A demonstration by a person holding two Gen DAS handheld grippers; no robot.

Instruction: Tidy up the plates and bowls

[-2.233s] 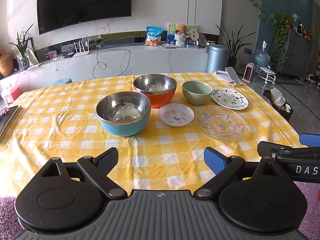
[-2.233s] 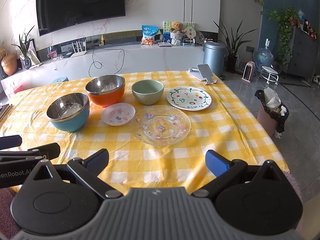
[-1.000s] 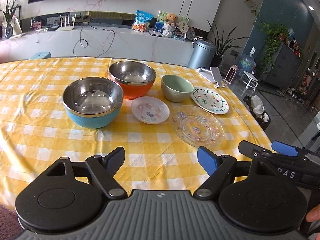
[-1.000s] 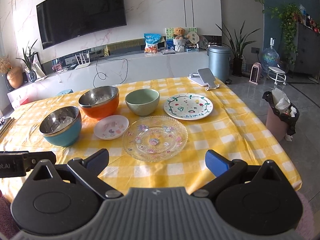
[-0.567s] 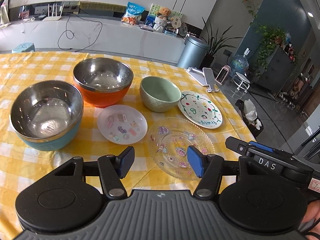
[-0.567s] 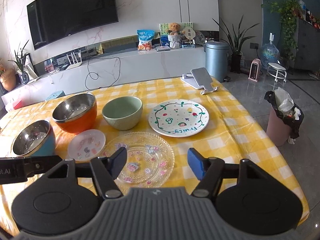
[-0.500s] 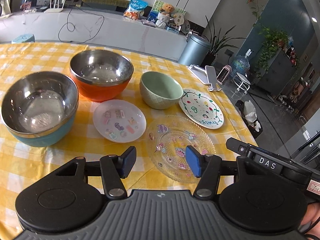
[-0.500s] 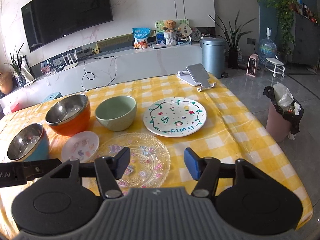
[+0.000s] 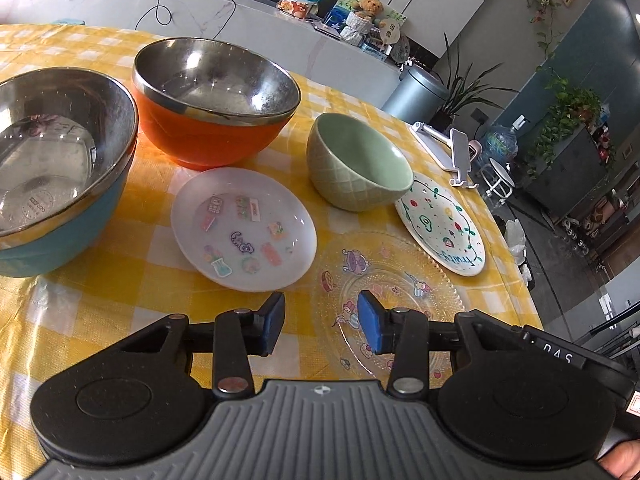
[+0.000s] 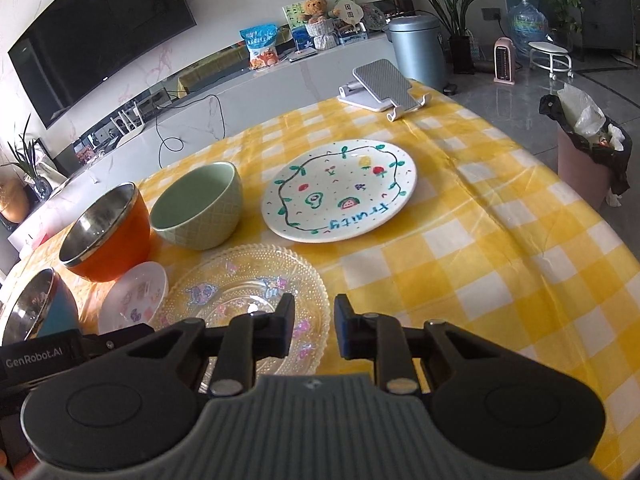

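Observation:
On the yellow checked table stand a blue bowl (image 9: 48,184), an orange bowl (image 9: 212,120) and a green bowl (image 9: 360,164), all empty. In front of them lie a small white sticker plate (image 9: 244,232), a clear glass plate (image 9: 396,292) and a white "fruity" plate (image 10: 340,188). My left gripper (image 9: 320,320) hovers over the near edges of the small plate and the glass plate, jaws closing with nothing between them. My right gripper (image 10: 314,328) hangs over the right rim of the glass plate (image 10: 244,288), jaws closing to a narrow gap. Whether it touches the rim is unclear.
A grey phone stand (image 10: 380,88) sits at the table's far right corner. Past the right table edge stands a pink waste bin (image 10: 588,160) with a black bag. A grey bin (image 10: 416,48) and a long white counter lie behind the table.
Both grippers have come forward and down toward the plates, which now look much larger. The jaws of both have narrowed a lot, the right more than the left.

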